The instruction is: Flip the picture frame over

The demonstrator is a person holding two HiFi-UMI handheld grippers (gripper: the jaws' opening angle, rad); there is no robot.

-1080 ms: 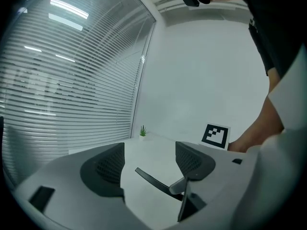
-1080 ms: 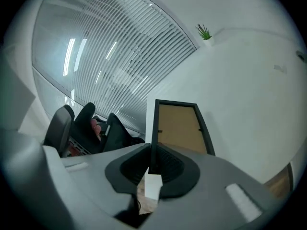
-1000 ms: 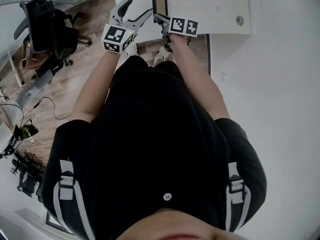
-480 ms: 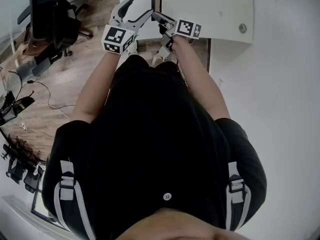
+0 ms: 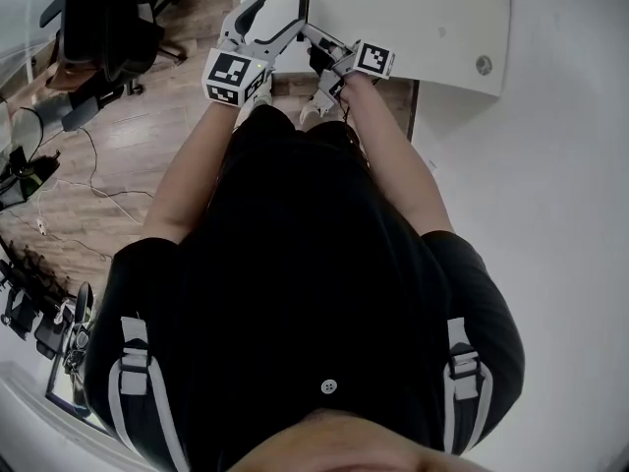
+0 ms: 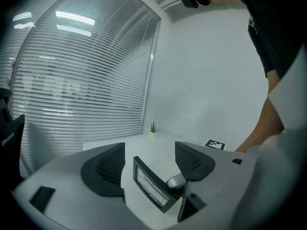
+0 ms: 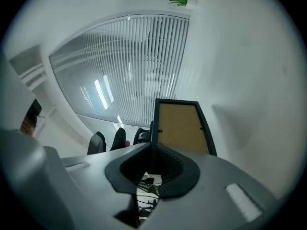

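Note:
The picture frame (image 5: pixel 304 6) stands on edge over the white table's (image 5: pixel 423 18) near-left corner and looks like a thin dark line in the head view. My right gripper (image 5: pixel 313 33) is shut on its near edge. In the right gripper view the frame's brown backing (image 7: pixel 181 127) faces right, with the jaws (image 7: pixel 152 163) clamped on the black rim. My left gripper (image 5: pixel 267 20) is open just left of the frame. The left gripper view shows the frame's glass side (image 6: pixel 152 188) beyond the spread jaws (image 6: pixel 148 166), untouched by them.
A black office chair (image 5: pixel 98 32) stands on the wooden floor to the left, with cables (image 5: pixel 69 190) and gear beside it. A small potted plant (image 6: pixel 153 127) and a square marker tag (image 6: pixel 215 144) sit farther along the table. A round grommet (image 5: pixel 484 65) is at the right.
The right gripper has rolled and turned the frame: its brown face showed in the head view a second ago, and now only its edge shows. The left gripper stayed open beside it.

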